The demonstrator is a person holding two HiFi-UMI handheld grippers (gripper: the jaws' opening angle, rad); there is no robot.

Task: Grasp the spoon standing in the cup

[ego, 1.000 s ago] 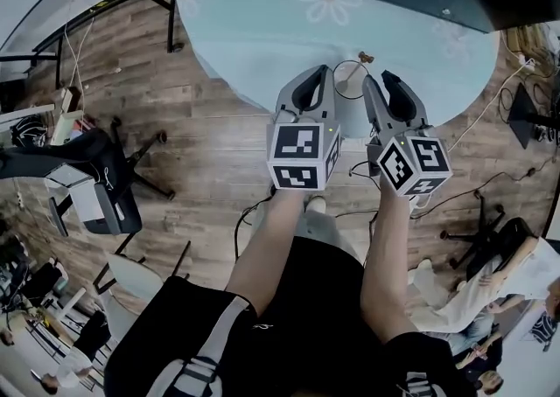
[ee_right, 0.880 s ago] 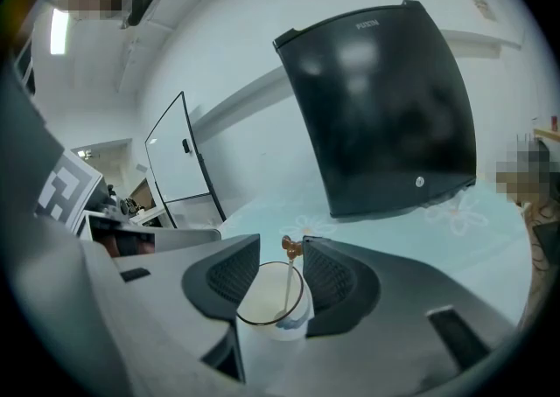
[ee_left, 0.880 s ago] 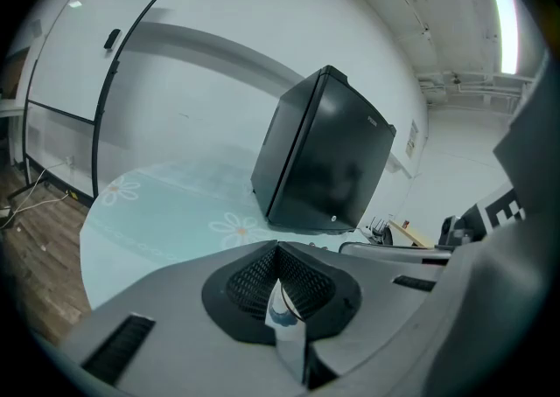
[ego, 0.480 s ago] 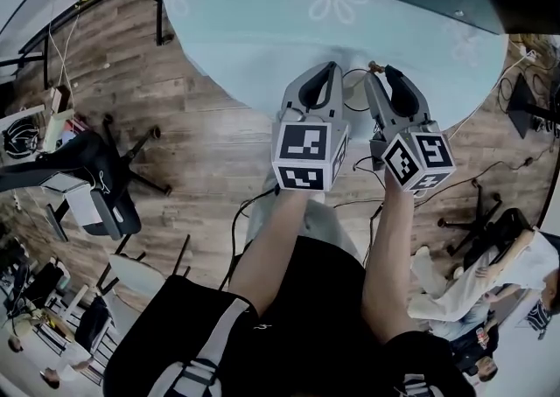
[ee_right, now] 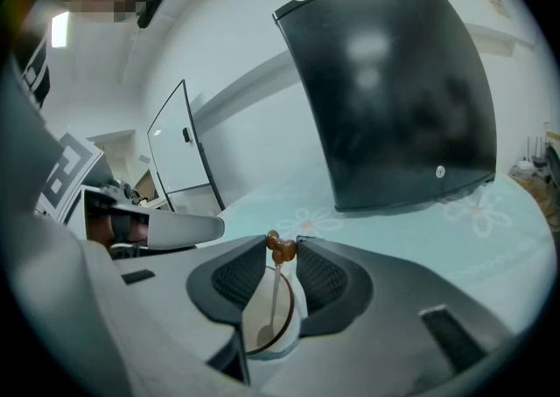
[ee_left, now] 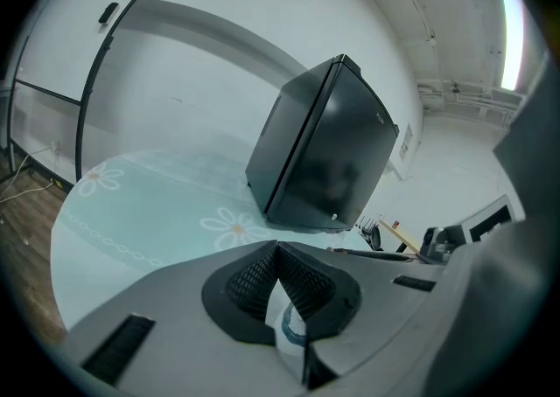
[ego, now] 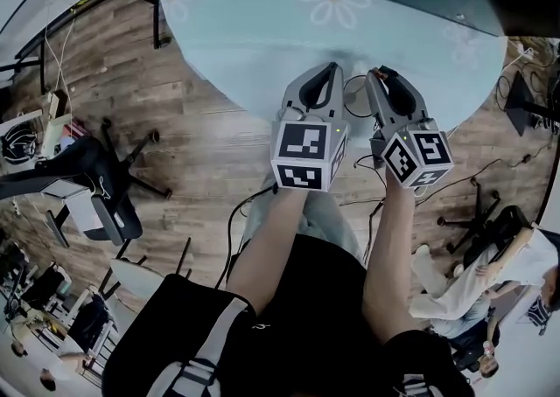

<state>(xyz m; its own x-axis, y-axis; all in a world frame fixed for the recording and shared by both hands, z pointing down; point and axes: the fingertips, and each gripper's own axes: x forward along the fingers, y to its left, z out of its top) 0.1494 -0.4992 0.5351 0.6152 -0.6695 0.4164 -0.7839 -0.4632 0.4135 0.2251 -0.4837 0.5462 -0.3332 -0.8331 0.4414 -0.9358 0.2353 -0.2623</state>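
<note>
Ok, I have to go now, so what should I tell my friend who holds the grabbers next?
Right gripper: jaws closing, with the brown knob of the spoon between the tips; the pads look to be just touching it.
Left gripper: jaws together, gripping nothing, beside the cup.
Things: the spoon stands in the white cup, near the edge of the table.
Done: right gripper lined up on the spoon's top.
Left to do: finish the squeeze and check that the grip is firm.
</note>
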